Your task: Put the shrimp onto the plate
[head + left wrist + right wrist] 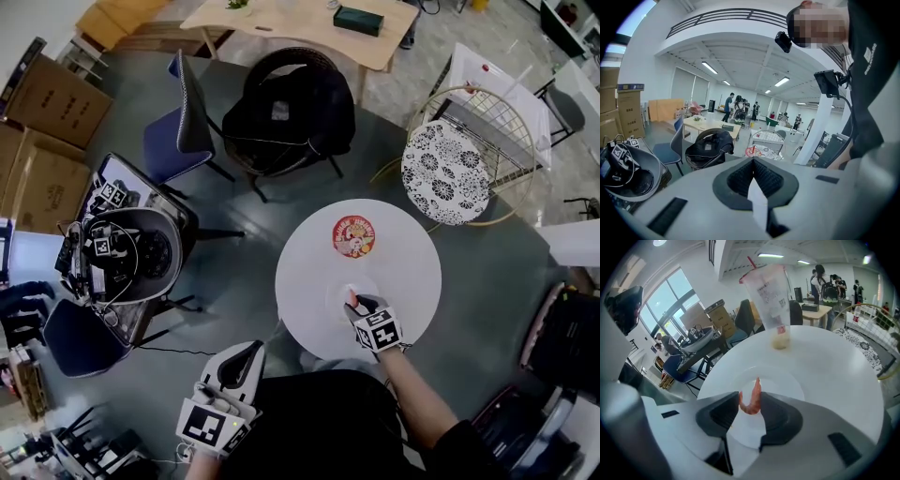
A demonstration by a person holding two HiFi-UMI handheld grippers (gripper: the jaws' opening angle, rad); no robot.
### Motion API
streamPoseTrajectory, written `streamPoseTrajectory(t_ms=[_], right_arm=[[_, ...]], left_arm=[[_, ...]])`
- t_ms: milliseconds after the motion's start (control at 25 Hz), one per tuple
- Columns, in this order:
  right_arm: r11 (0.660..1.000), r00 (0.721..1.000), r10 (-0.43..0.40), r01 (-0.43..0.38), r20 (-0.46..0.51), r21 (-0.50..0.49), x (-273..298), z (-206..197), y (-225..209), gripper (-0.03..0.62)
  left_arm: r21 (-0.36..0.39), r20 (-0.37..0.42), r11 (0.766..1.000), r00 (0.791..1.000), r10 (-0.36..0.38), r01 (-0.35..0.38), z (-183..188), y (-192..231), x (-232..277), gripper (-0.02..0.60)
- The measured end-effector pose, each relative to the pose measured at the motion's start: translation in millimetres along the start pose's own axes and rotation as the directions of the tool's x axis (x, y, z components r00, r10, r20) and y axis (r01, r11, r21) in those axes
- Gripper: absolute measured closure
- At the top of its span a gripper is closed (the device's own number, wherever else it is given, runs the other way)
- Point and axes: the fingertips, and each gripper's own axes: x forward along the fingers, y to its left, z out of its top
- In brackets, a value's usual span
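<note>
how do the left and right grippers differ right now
The right gripper is shut on the shrimp; the left gripper is shut on nothing. The right gripper is held over the plate on the white table; the left gripper is off the table, beside the person's torso. Both share the same pale, dark-jawed design.

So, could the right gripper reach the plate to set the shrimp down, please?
Probably yes: the right gripper holds the shrimp just over the plate, with nothing between them; the cup stands well behind.

Grey floor (234,244), wooden table (300,23), blue chair (178,131).
</note>
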Motion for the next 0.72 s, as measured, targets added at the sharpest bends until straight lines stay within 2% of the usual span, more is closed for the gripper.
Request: streamPoseTrajectory(t_ms=[720], right_arm=[[1.0, 0.998, 0.029, -0.029, -0.055, 0.004, 9.1, -7.5, -2.5, 0.442]], left_arm=[[-0.018, -0.009, 1.0, 1.0, 0.005, -0.005, -4.5, -5.6, 3.1, 0.575]])
